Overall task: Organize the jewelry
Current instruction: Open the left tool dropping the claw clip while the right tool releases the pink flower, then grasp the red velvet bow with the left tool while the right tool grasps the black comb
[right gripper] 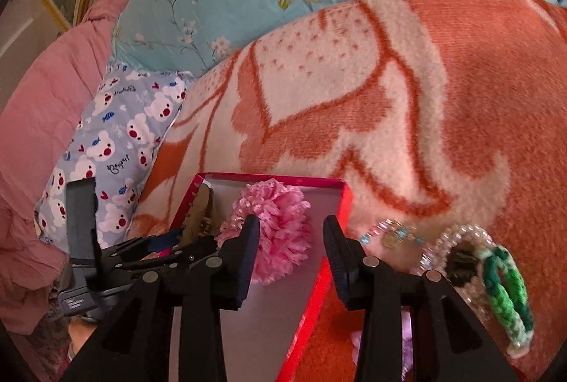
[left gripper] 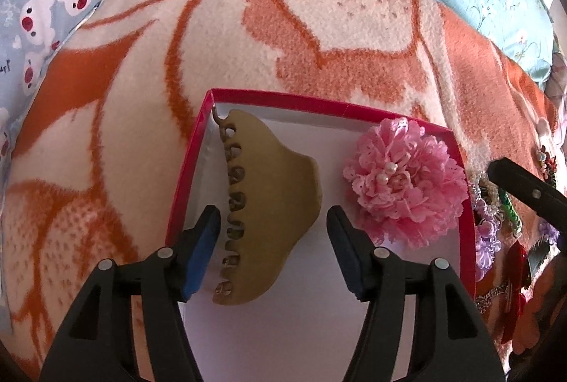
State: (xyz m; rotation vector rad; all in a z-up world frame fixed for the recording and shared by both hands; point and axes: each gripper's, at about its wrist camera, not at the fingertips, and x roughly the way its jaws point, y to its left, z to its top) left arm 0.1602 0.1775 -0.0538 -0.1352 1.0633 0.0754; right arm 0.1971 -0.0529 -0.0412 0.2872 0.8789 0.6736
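Right wrist view: right gripper point(right gripper: 290, 242), jaws spread and empty, hangs over the red box point(right gripper: 340, 204) rim, green bracelet point(right gripper: 506, 290) just right of it.

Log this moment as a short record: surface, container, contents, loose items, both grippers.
surface: orange and white blanket
container: red box, lid off
contents: tan hair claw at left, pink flower clip at right
loose items: green braided band and beaded pieces outside box
left gripper: open, straddling claw, pads not pressing
right gripper: open, empty
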